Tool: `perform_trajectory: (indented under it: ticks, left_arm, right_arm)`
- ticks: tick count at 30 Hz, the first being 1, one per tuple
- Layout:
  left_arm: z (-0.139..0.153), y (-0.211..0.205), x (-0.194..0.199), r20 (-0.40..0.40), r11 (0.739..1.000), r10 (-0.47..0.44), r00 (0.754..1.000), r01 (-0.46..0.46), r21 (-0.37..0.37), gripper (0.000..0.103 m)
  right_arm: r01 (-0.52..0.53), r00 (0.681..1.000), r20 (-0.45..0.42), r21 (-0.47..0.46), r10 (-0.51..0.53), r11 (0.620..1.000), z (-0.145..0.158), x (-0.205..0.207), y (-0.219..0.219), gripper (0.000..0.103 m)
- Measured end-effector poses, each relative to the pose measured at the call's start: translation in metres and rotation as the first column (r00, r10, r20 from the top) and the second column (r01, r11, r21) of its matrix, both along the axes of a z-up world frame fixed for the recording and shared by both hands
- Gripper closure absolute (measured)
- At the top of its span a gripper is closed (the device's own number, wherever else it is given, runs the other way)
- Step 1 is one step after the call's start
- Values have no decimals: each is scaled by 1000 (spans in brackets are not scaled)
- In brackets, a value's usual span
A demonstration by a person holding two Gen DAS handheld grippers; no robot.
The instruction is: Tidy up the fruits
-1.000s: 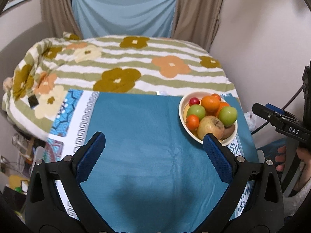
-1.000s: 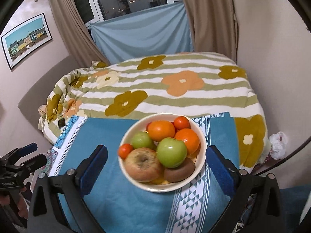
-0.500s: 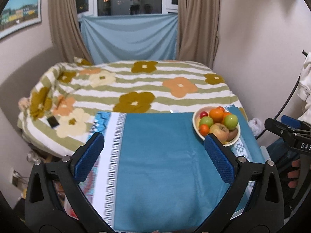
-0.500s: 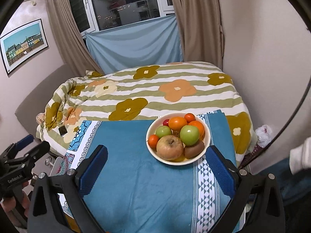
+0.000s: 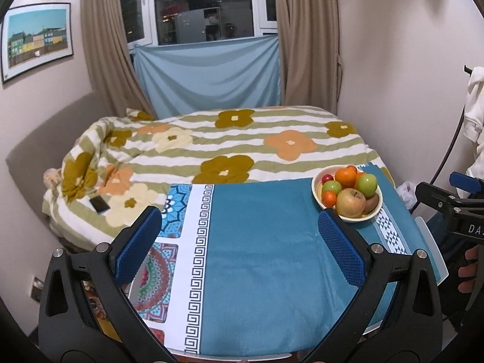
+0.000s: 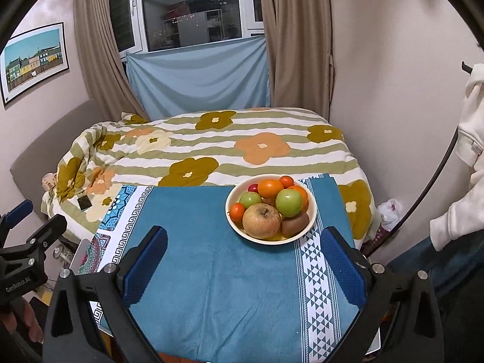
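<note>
Holding both grippers, left [image 5: 240, 242] and right [image 6: 243, 261], wide open and empty, I count two green apples [image 6: 289, 202], one kiwi [image 6: 295, 223] in one bowl [image 6: 311, 211].

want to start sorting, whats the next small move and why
Probably ease the right gripper forward and down toward the bowl, aiming at the apple on the near side. Both grippers are open and empty, all fruit is piled in the bowl, and the right one faces it most directly.
</note>
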State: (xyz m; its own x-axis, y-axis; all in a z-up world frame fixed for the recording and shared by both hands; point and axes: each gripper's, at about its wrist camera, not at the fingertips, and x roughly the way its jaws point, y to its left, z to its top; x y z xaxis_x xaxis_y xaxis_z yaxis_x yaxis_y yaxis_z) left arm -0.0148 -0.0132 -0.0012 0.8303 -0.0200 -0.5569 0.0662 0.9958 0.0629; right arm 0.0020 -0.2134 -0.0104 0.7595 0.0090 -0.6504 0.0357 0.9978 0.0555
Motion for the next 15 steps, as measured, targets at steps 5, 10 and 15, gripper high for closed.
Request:
perform_trajectory:
  ticks: [5,10,15]
  left_arm:
    - [1,3,-2,7,1000,3,1000,-3,-10,0]
    - [1,3,-1,7,1000,3,1000,-3,-12,0]
    - [1,4,-1,8,1000,4,1000,-4,-11,0]
  right_arm:
    - [2,1000,2,-5,-2,1000,1,0,3,2]
    - [2,1000,3,-4,-2,1000,2,0,4,2]
    - [3,1000,2,-4,-3,1000,2,0,4,2]
